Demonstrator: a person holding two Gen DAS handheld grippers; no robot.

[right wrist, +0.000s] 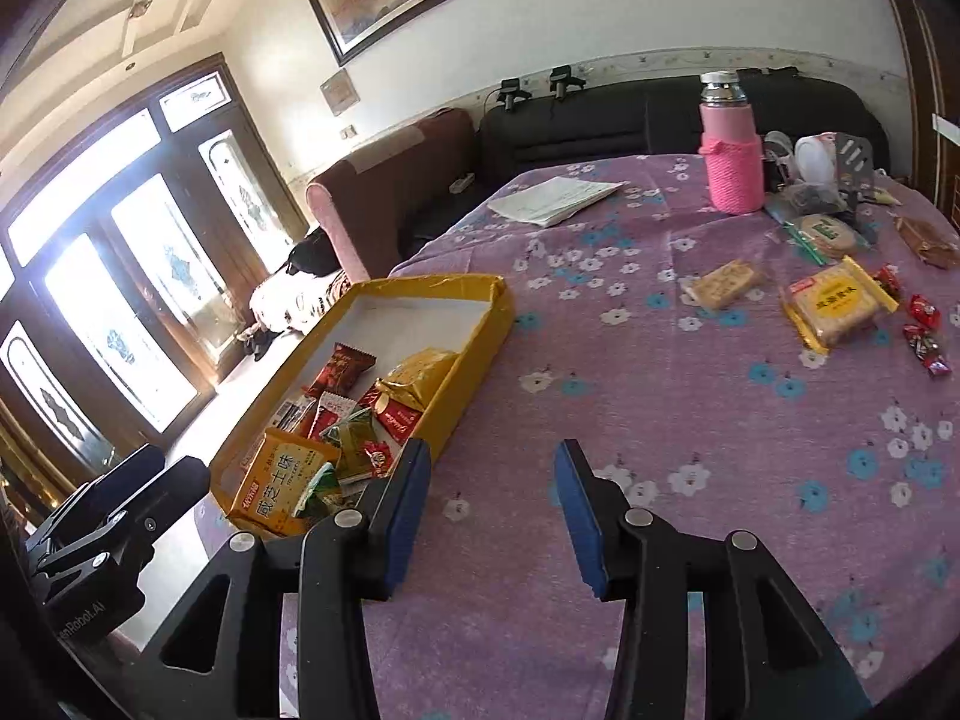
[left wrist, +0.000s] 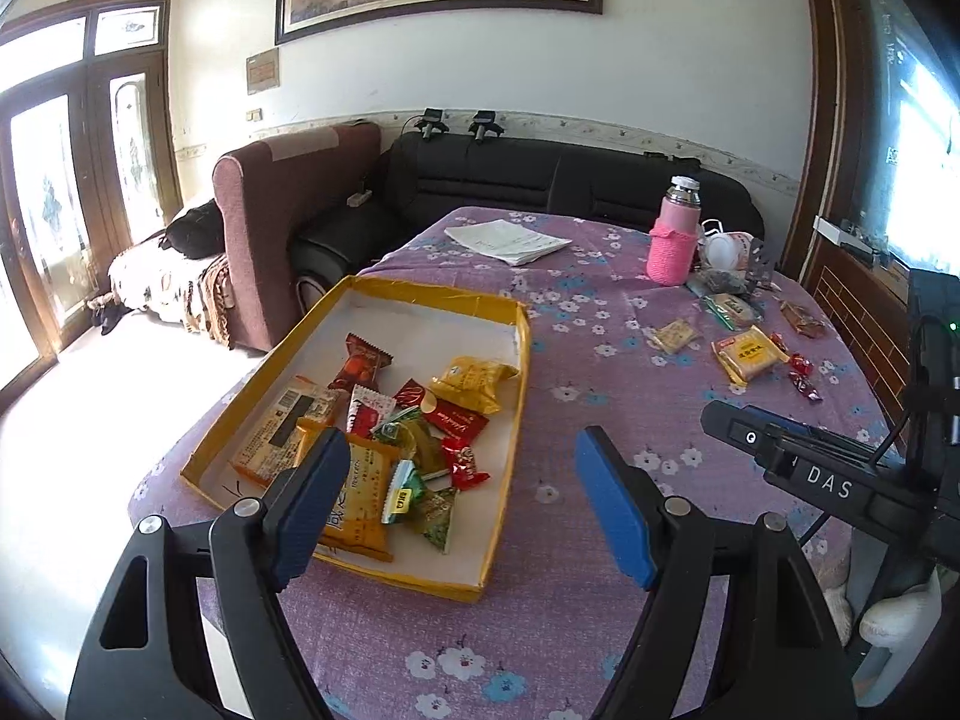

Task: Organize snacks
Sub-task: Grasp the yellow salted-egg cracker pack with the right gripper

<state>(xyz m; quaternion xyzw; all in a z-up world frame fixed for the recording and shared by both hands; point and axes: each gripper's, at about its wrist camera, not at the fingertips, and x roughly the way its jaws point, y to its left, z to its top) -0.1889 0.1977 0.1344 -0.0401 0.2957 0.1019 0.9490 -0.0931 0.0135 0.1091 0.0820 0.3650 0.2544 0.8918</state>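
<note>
While both my claws hang released and empty, left gripper [left wrist: 462, 504] and right gripper [right wrist: 492, 516], the snacks [left wrist: 396, 426] fill the yellow tray [left wrist: 510, 420] at left; loose packets [right wrist: 840, 306] lie far right.
</note>
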